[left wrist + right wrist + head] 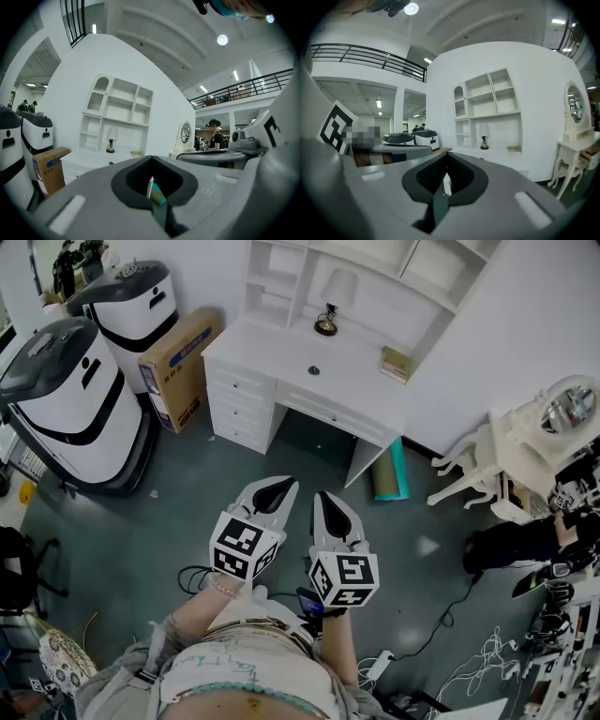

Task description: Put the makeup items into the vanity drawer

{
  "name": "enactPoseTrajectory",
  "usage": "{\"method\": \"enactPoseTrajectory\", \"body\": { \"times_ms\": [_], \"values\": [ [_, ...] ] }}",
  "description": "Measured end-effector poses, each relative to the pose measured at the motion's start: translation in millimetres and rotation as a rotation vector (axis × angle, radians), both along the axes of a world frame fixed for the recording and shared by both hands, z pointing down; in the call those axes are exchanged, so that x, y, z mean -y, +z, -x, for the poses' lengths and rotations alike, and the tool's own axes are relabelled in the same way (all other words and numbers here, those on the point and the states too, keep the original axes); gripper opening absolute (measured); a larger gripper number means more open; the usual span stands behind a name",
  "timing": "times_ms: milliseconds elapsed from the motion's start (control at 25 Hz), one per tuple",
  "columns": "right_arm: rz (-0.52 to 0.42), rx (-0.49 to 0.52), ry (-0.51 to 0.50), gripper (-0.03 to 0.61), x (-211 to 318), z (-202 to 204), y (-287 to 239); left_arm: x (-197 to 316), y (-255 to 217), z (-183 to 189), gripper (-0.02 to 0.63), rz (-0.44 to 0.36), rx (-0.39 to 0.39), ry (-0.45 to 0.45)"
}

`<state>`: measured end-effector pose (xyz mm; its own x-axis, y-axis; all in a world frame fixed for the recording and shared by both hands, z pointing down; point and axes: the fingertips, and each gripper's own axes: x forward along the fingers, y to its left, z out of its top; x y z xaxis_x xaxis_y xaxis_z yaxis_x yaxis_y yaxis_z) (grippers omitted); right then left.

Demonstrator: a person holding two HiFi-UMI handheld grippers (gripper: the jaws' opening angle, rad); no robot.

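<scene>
1. White desk with hutch (309, 362) straight ahead: I see a lamp (327, 320) and a book (395, 363) on it, but no makeup items I can make out.
2. Vanity table (525, 451) with oval mirror (569, 409) is far right, well apart from both grippers. I can't see its drawer. My read: the task isn't started and everything is left to do.
3. Left gripper (277, 489) and right gripper (326, 504) sit side by side over the floor. Both have their jaws pressed together with nothing between them.
4. Cardboard box (178, 362) left of the desk has blue print, too small to read.
</scene>
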<state>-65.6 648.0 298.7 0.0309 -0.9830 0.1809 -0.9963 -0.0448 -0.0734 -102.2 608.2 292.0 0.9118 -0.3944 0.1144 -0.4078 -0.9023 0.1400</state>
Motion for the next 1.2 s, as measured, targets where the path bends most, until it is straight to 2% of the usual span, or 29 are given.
{"method": "enactPoseTrajectory", "body": {
  "times_ms": [440, 1200],
  "values": [
    [-0.002, 0.002, 0.010, 0.028, 32, -3, -4, 30, -1, -14, 0.002, 0.005, -0.004, 0.044],
    [-0.025, 0.028, 0.056, 0.028, 139, -15, -2, 135, 7, -33, 0.002, 0.007, -0.008, 0.111]
  ]
}}
